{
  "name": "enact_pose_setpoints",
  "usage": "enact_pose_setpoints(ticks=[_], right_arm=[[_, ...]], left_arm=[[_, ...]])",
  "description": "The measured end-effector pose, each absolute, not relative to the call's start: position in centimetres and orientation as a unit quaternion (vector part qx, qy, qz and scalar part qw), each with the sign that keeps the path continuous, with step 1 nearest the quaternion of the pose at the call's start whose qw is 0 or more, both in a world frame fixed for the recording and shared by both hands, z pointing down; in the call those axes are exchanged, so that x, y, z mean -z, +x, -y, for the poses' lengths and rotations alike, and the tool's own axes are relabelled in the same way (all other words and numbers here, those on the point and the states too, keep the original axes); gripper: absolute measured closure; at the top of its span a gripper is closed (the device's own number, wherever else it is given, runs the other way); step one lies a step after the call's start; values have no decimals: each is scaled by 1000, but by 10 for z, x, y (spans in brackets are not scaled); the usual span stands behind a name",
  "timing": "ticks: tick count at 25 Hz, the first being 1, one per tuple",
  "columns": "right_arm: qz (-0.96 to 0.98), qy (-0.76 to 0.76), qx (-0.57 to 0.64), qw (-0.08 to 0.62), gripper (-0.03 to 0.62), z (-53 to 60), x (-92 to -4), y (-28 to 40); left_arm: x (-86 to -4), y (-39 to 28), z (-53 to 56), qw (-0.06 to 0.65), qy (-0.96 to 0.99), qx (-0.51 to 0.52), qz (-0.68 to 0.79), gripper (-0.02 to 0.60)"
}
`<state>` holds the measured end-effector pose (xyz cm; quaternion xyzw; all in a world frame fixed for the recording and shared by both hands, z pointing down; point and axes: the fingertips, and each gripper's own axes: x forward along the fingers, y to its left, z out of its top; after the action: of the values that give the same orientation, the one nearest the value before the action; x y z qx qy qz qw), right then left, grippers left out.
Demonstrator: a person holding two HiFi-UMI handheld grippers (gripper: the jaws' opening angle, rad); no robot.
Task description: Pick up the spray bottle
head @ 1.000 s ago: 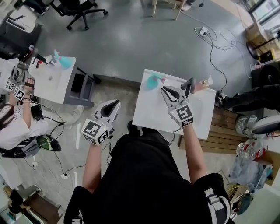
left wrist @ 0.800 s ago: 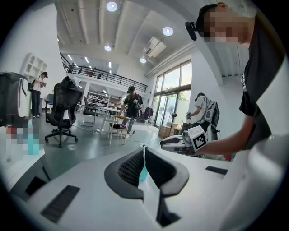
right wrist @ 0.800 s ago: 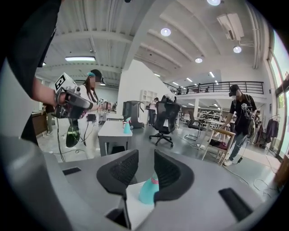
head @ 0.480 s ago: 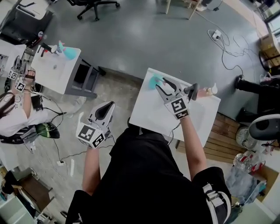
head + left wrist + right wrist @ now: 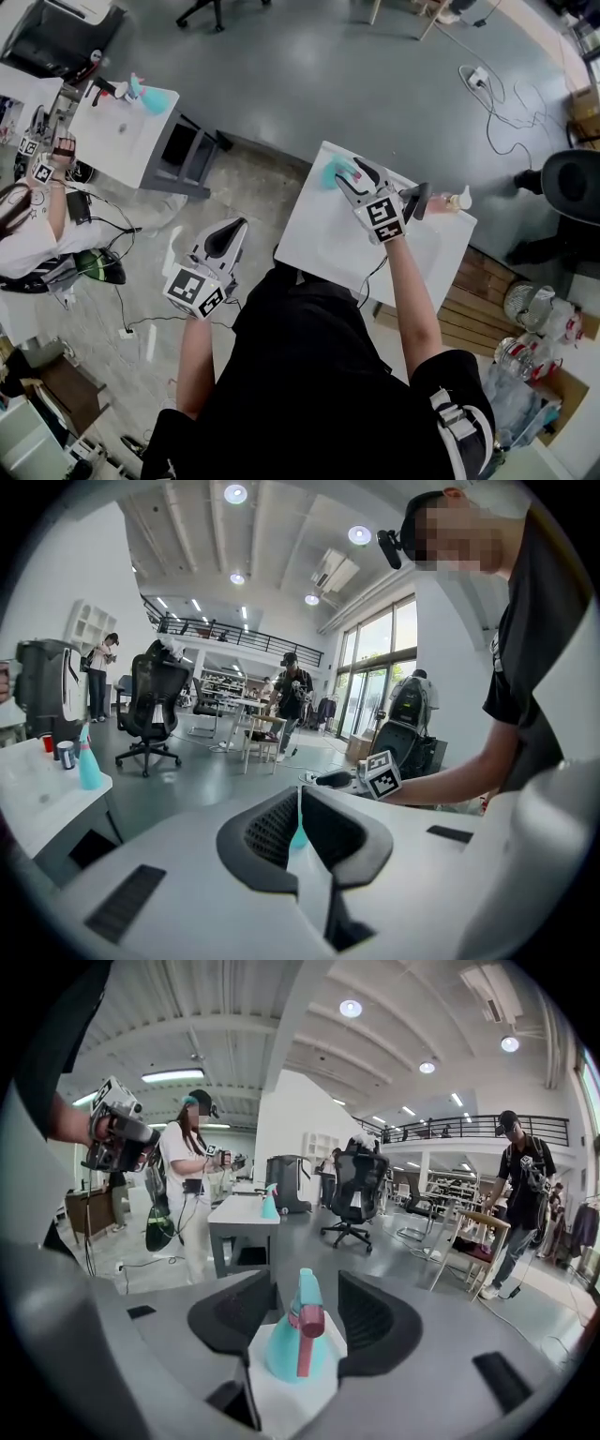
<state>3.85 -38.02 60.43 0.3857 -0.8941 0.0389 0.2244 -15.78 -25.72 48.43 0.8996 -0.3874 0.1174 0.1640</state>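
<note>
While just opening wide, straddles with the right tool (image 5: 305, 1290) the upright teal cone-shaped plastic spray bottle (image 5: 284, 1349) on the white counter (image 5: 323, 246), not pressing, to clamp its body. Holds left tool (image 5: 298, 803) clenched, empty, aside.

We find smooth teal plastic in the spray bottle (image 5: 281, 1349), a matt white table (image 5: 323, 246), a faintly glossy grey floor (image 5: 309, 66).

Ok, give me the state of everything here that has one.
spray bottle, upright on the white table, not gripped.
right gripper, open, jaws have just been opening, spray bottle between them, untouched.
left gripper, shut, empty, held beside the table.
</note>
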Motion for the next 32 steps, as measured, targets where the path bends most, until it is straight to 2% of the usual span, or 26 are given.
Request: enact_pose_setpoints(ticks=[14,32], right_arm=[[894,376,-48,239,367,397,-640,32],[887,379,-43,261,439,403,-661,27]], left_arm=[[-494,-158,258,171,893,-129,396,552],[-497,-151,265,166,897,-148,382,552]])
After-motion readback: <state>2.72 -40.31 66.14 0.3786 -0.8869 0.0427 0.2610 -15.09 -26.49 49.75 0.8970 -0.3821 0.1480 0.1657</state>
